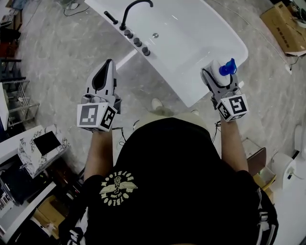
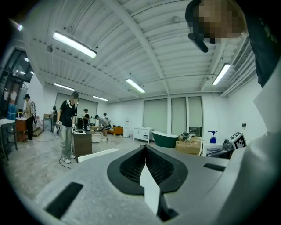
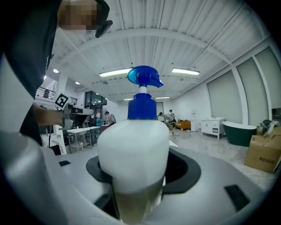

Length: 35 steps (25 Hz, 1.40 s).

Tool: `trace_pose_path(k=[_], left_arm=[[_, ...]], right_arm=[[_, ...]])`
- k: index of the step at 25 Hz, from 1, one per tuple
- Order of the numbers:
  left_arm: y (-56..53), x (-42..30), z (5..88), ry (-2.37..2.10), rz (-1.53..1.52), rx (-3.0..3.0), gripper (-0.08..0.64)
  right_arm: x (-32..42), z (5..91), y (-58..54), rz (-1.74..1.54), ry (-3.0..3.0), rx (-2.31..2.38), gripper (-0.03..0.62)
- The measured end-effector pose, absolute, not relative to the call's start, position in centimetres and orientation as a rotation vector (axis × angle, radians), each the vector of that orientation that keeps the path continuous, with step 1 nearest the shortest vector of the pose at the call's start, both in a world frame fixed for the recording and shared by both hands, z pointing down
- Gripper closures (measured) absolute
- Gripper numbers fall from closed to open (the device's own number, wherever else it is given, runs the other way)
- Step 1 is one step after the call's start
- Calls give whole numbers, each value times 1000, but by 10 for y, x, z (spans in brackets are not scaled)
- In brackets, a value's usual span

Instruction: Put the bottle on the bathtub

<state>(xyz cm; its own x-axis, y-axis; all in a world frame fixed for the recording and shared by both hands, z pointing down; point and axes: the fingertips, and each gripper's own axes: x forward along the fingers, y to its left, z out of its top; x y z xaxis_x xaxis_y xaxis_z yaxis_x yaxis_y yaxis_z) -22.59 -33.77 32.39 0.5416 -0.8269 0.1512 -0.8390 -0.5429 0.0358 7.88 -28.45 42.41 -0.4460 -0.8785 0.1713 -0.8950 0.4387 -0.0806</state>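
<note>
The left gripper [image 1: 109, 64] is empty, its fingers [image 2: 148, 184] pressed flat together, and its marker cube [image 1: 97, 116] bears black-and-white squares. On the person's black shirt [image 1: 167, 177] sits a pale winged emblem [image 1: 118, 188] ringed with lettering too small to read. Ahead lies the white bathtub [image 1: 201, 28] with a black faucet [image 1: 135, 6] on its rim. The right gripper [image 1: 217, 72] has its fingers clamped on the bottle [image 3: 134, 154] – white, blue pump [image 3: 144, 77], no label legible – which is upright and shows against the tub's near end.
</note>
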Motion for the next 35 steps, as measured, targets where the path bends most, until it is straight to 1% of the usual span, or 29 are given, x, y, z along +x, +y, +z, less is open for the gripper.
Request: trace_pose_path(k=[5, 15, 23, 29, 35], left_arm=[[-352, -247, 332, -1430, 219, 2660, 551], [-348, -307, 343, -1539, 328, 2578, 551], [-337, -341, 346, -1645, 382, 2512, 551], [-324, -362, 332, -1715, 420, 2495, 551], [-308, -376, 342, -1742, 498, 2445, 551]], right_arm=[[52, 471, -295, 290, -2534, 1564, 324], [-2, 581, -306, 378, -2525, 1371, 324], [-26, 669, -307, 493, -2469, 1265, 324], [-42, 712, -309, 540, -2436, 1203, 324], [-57, 745, -314, 516, -2412, 1152, 324]])
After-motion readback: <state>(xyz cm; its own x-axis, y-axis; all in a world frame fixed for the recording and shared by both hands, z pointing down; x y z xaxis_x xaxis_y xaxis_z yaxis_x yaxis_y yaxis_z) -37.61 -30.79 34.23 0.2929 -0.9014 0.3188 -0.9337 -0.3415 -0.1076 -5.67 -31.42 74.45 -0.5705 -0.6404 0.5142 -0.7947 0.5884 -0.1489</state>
